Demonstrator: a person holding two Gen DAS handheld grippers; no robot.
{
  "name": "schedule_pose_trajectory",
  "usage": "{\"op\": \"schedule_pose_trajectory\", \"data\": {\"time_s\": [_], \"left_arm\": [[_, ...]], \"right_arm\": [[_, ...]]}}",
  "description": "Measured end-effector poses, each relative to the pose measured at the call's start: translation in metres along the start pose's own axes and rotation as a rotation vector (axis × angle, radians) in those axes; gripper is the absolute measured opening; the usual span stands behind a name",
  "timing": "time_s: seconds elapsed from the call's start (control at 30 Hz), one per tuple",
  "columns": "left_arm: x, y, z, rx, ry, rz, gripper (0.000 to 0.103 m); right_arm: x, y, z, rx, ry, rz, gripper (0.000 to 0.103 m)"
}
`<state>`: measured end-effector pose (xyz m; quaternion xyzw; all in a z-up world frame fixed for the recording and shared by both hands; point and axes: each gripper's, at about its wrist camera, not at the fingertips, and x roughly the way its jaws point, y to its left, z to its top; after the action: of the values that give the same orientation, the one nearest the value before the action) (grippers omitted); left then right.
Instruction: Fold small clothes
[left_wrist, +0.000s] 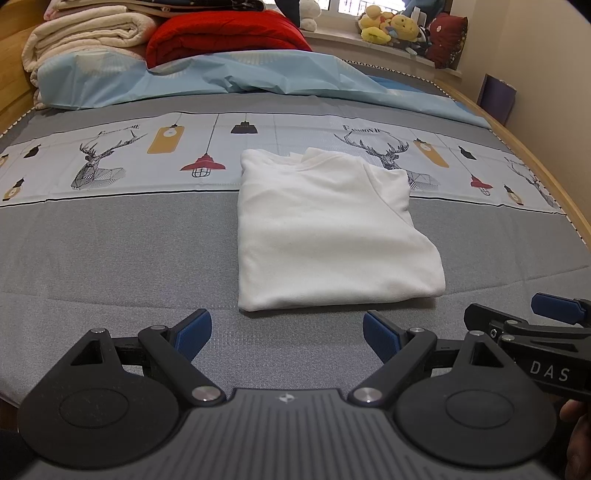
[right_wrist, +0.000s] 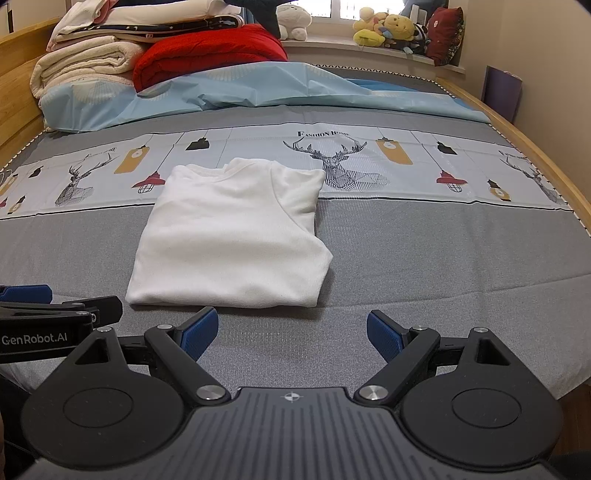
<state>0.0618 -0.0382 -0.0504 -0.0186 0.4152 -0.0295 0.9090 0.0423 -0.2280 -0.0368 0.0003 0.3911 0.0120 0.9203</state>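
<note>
White shirt (left_wrist: 328, 229) lies folded on grey bed sheet (left_wrist: 110, 251). Left tool (left_wrist: 287, 334) & right tool (right_wrist: 291, 334) both spread wide, empty, near its front edge.

We find open bed (left_wrist: 110, 258) surface on both sides of the folded white garment (left_wrist: 325, 229); stacked blankets (left_wrist: 85, 33) block the far end.

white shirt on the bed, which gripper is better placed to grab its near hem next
Left, probably. In its own view the white shirt has its near hem straight ahead of the open left gripper. The right gripper, also open, sits off the hem's right end.
</note>
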Motion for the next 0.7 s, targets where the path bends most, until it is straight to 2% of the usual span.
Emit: {"op": "schedule_pose_trajectory", "data": {"time_s": [0.7], "left_arm": [[-0.0003, -0.0012, -0.0013, 0.018, -0.006, -0.009, 0.092]], "right_arm": [[0.0001, -0.0002, 0.0002, 0.0, 0.0, 0.0, 0.088]]}}
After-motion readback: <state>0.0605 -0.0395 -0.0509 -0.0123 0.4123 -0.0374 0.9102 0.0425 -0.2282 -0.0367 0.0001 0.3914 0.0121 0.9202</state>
